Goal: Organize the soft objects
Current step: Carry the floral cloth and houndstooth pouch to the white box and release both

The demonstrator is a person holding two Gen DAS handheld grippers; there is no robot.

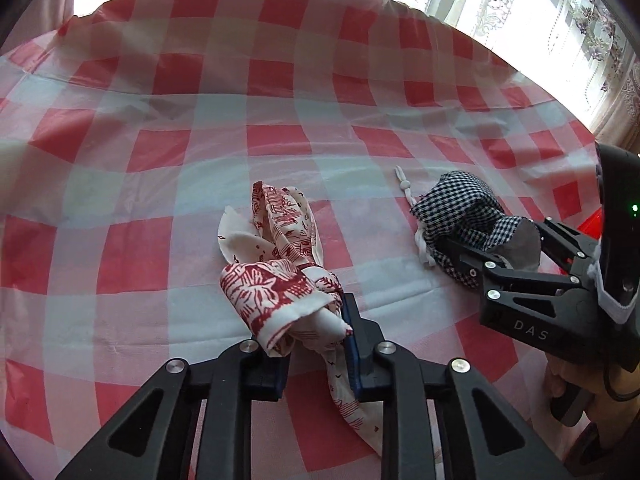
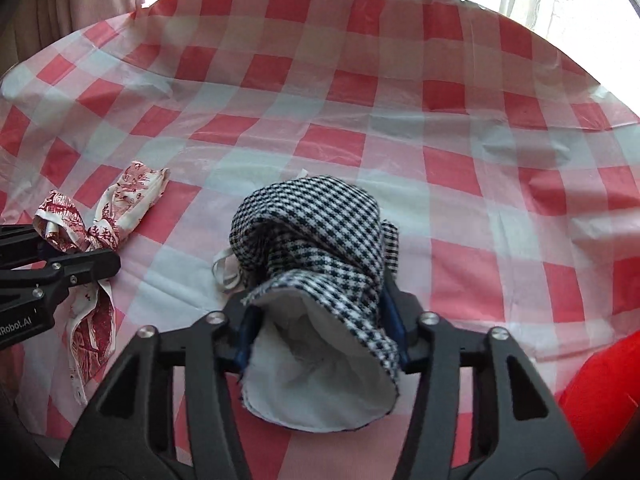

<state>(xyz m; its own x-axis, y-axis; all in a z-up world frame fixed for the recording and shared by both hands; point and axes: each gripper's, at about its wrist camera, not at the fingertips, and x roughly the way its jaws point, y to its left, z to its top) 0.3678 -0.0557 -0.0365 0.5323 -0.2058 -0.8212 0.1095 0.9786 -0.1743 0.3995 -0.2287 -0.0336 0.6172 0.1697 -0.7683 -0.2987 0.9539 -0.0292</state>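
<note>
A red-and-white printed scarf (image 1: 280, 264) lies bunched on the checked tablecloth. My left gripper (image 1: 316, 344) is shut on its near end, and a tail hangs down between the fingers. The scarf also shows in the right wrist view (image 2: 120, 208) at the left, with the left gripper (image 2: 100, 264) on it. A black-and-white houndstooth face mask (image 2: 316, 240) with white lining and white ear loops is held in my right gripper (image 2: 320, 344), which is shut on it. In the left wrist view the mask (image 1: 460, 208) sits at the right in the right gripper (image 1: 480, 256).
The red-and-white checked plastic tablecloth (image 2: 440, 140) covers the whole table and is creased. A red object (image 2: 600, 380) sits at the near right edge. Lace curtains (image 1: 560, 8) and a bright window are behind the table's far edge.
</note>
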